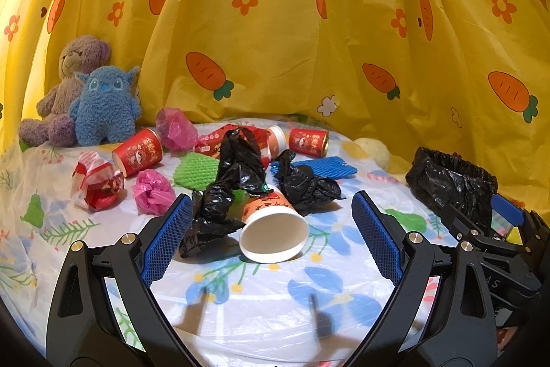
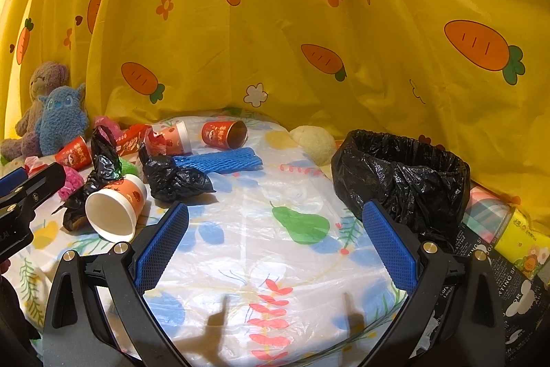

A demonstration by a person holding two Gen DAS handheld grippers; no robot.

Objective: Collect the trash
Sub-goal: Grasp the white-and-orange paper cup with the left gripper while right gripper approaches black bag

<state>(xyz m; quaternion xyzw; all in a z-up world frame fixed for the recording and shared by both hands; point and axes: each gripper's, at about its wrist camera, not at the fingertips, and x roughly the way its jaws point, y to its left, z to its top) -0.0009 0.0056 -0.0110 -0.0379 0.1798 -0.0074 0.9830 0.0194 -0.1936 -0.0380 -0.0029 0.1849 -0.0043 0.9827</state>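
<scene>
Trash lies on a table under a floral plastic cover (image 1: 261, 308). A white-mouthed paper cup (image 1: 273, 224) lies on its side facing me, between crumpled black bags (image 1: 227, 181) (image 1: 306, 183). My left gripper (image 1: 271, 212) is open and empty, with the cup lying between its fingers a little ahead of the tips. My right gripper (image 2: 275, 219) is open and empty over bare cover, with the black-lined bin (image 2: 402, 174) just beyond its right finger. The cup also shows in the right wrist view (image 2: 115, 210). Red cups (image 1: 139, 152) (image 1: 309, 141), pink bags (image 1: 153, 191) and foam nets (image 1: 316, 167) lie behind.
Two plush toys (image 1: 82, 102) sit at the back left against a yellow carrot-print curtain (image 1: 309, 23). A pale round object (image 2: 314, 141) lies by the bin. Boxes and a yellow packet (image 2: 522, 239) sit at the table's right edge.
</scene>
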